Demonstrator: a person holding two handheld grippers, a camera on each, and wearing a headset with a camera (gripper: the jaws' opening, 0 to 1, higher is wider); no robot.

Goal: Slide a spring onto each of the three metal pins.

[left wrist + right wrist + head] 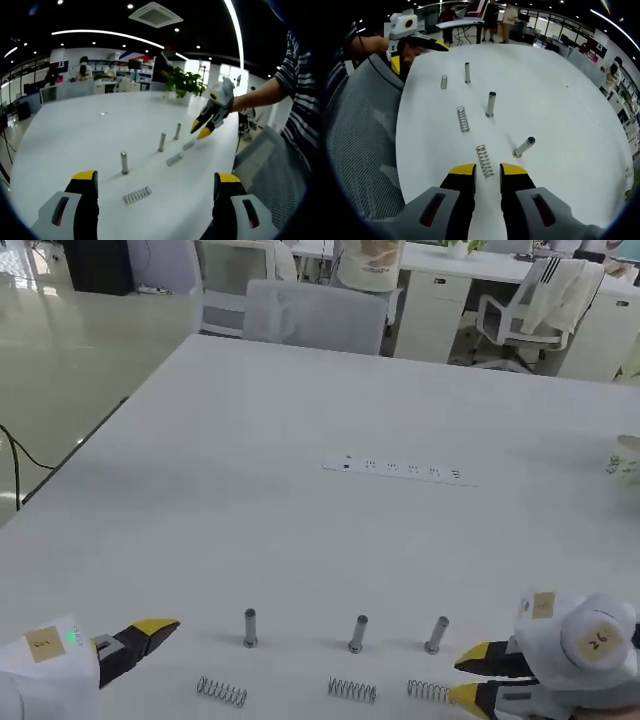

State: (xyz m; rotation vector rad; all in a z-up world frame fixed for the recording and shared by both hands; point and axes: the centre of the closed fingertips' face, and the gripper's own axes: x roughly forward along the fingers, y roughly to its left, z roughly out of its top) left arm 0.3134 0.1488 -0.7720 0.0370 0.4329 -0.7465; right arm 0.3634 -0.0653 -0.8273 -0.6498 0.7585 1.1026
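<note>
At the left, the left gripper (158, 632) is being held over the near part of the white table (300, 540) with its jaws standing wide apart. The left spring (221, 691) is lying just ahead of it, near the foot of the left pin (250, 628). The middle spring (352, 690) is lying before the middle pin (358, 634), apart from both grippers. The right spring (428, 691) is lying flat before the right pin (437, 635), and the right gripper (472, 675), clearly the nearer one, is pointing at it from the right. In the right gripper view the spring's long axis is running almost straight away from the jaws, which are standing a little apart and not clamping; its near end is reaching just between their tips. The springs are showing as short bright wire coils, and the grey pins are standing upright and bare.
</note>
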